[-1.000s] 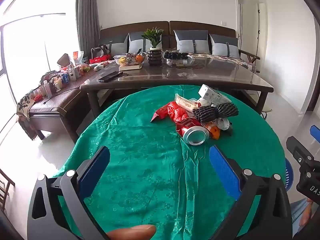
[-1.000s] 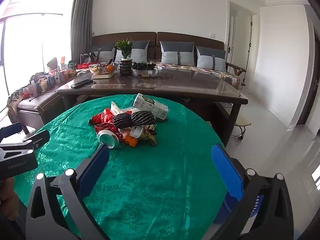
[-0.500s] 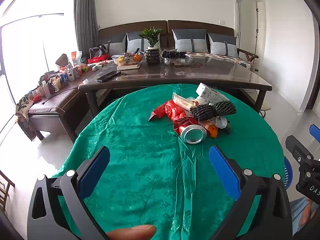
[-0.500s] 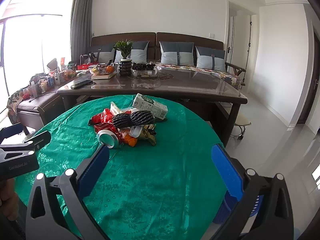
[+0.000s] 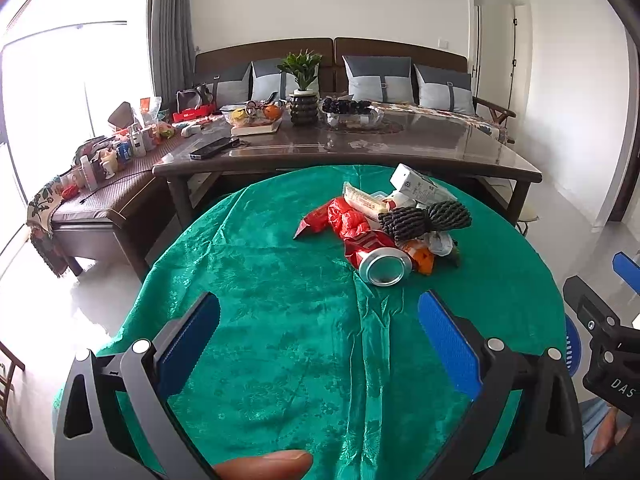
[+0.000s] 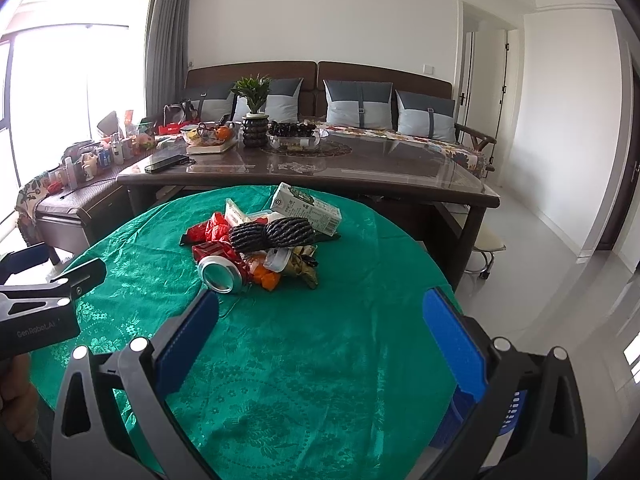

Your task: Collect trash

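Note:
A heap of trash lies on the far half of the round green-clothed table [image 5: 280, 320]: a red drink can [image 5: 378, 258] on its side, red wrappers [image 5: 340, 216], black foam netting [image 5: 424, 218], a white carton [image 5: 420, 188] and orange scraps. In the right wrist view the can [image 6: 220, 272], the netting [image 6: 272, 234] and the carton [image 6: 306, 208] show too. My left gripper [image 5: 320, 320] hovers open over the near cloth, short of the can. My right gripper [image 6: 320, 318] is open too, its left finger just in front of the can. Both hold nothing.
A long dark wooden table [image 5: 400, 148] with a plant, fruit bowls and a phone stands right behind the round one. A cluttered bench [image 5: 100, 176] is at the left, a sofa at the back. A blue plastic basket [image 6: 496, 412] sits by the table's right edge.
Both grippers have drifted slightly forward toward the heap, which looks a little nearer and lower in view. Both stayed open and the trash has not moved.

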Tool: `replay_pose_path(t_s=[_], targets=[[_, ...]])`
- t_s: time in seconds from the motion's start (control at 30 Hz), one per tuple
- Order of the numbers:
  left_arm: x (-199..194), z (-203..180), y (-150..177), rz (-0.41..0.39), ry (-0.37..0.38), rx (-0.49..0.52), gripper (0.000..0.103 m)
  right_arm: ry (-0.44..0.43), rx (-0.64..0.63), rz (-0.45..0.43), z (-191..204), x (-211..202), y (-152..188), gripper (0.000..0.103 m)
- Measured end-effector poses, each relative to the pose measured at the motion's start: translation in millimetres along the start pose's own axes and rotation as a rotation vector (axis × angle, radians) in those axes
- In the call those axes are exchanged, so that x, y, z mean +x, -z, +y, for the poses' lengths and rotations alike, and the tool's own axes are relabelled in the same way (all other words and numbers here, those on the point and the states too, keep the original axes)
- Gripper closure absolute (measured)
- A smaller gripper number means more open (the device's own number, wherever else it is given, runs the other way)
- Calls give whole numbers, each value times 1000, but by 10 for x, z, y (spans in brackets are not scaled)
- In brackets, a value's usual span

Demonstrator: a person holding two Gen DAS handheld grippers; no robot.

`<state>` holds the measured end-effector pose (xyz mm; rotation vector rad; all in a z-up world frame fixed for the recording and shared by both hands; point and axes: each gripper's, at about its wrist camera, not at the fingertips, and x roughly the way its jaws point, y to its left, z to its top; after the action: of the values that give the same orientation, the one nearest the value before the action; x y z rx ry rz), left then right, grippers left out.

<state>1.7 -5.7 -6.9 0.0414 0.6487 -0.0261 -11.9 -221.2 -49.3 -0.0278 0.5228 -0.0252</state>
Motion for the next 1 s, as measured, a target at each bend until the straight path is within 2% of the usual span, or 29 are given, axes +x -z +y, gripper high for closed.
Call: replay_pose_path(t_s=[1.0], targets=[[10, -42, 25, 12, 6, 5, 5, 24, 34, 8, -107, 1, 32, 4]])
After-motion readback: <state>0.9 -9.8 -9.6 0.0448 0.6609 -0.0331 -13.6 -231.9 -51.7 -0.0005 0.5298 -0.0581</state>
